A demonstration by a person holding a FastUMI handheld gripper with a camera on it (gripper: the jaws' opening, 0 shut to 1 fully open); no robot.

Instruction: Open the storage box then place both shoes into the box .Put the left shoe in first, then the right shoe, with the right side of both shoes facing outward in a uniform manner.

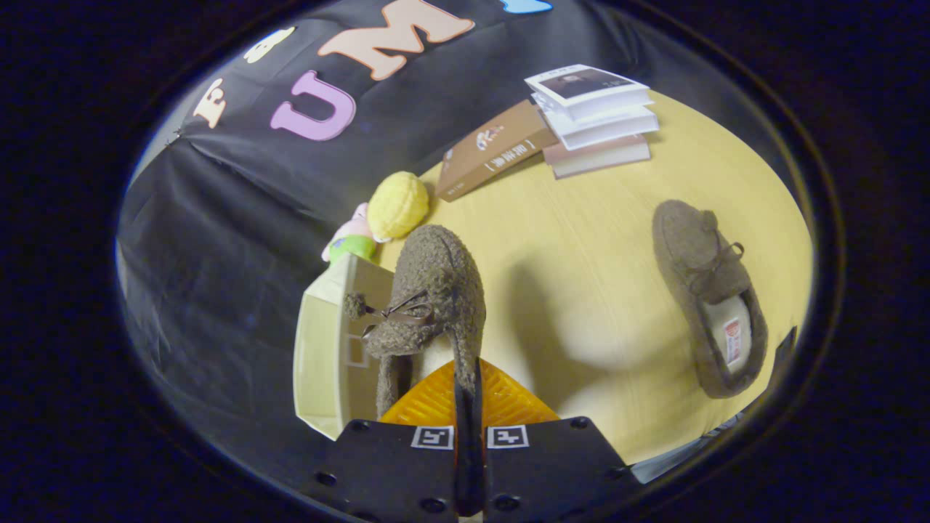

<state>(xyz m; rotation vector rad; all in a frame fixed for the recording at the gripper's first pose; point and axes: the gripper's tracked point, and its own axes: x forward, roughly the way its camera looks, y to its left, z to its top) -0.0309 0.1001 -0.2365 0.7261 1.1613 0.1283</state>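
My gripper [467, 381] is shut on the heel rim of a fuzzy brown shoe [429, 294], both fingers pinching its wall. The shoe hangs toe-forward above the table, its bow and pompom turned toward the cream storage box [327, 356], which stands just left of the fingers with its opening toward the shoe. The second brown shoe [708, 290] lies flat on the wooden table [581, 240] to the right of the fingers, its insole facing up.
A yellow plush ball [397, 205] and a pink-and-green toy [350, 236] sit beyond the box. A brown book [494, 149] and a stack of white books [594, 120] lie at the table's far side. Black cloth wall behind.
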